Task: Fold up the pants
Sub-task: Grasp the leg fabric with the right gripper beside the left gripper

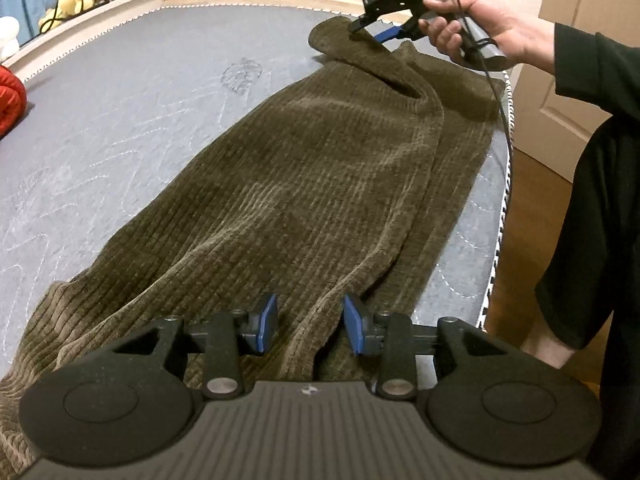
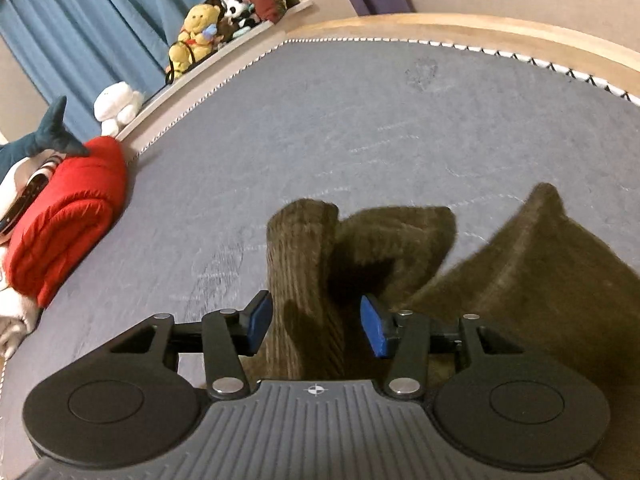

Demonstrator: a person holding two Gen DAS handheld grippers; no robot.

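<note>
Olive-brown corduroy pants (image 1: 300,168) lie lengthwise on a grey mattress (image 1: 140,120), one leg folded over the other. My left gripper (image 1: 312,326) hovers over the near end, its blue pads apart and not pressing the cloth. At the far end a hand holds my right gripper (image 1: 370,31) above a raised corner of the pants. In the right wrist view a standing fold of the pants (image 2: 304,264) rises between the spread pads of the right gripper (image 2: 316,326). The pads do not clamp it.
A folded red jacket (image 2: 68,216) and a shark plush (image 2: 44,136) sit at the mattress's left side. Stuffed toys (image 2: 196,32) line a ledge behind. The mattress edge (image 1: 504,200) runs close to the pants, with a person in black (image 1: 592,240) beside it.
</note>
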